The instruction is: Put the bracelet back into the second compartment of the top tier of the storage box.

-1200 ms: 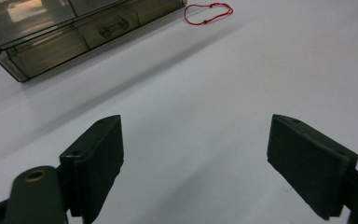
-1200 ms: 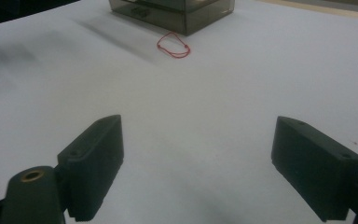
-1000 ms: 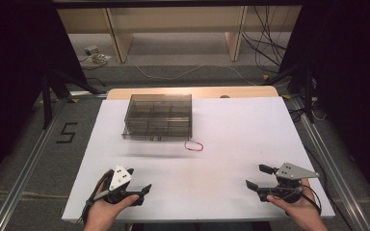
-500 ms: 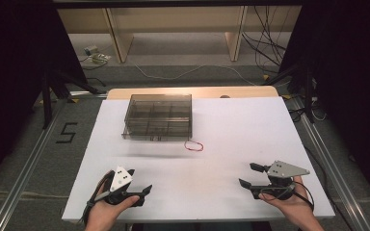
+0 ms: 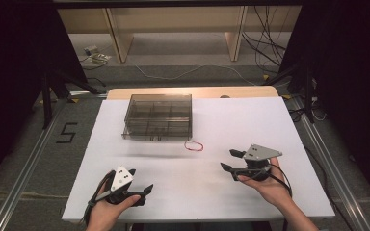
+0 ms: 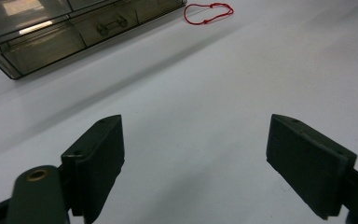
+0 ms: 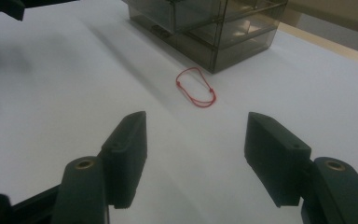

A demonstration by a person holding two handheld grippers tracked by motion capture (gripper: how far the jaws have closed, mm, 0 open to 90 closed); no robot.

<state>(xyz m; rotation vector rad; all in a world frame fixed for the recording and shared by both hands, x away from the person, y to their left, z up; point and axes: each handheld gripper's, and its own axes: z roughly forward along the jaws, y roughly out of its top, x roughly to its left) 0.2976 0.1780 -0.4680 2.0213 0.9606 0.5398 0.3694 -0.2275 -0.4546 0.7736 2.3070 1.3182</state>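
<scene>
Right gripper view gives me a thin red string loop [image 7: 196,87], seemingly knotted, flat on the white table [image 7: 51,93] beside the smoky compartment box [image 7: 214,28]. My right gripper [image 7: 193,154] has just been closing with nothing between its jaws, still parted; the left gripper [image 6: 193,158] gapes wide. A "5" [image 5: 66,132] marks the floor.

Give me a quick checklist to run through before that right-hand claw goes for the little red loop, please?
1. Red loop lies flat and free on the white table: ok.
2. Right gripper points at the loop: ok.
3. Its jaws, which have just been closing, hold nothing: ok.
4. Loop clear of the smoky plastic box: ok, close beside it but apart.
5. Left gripper out of the way, jaws open: ok.
6. Box lid open to receive anything: cannot tell.
</scene>
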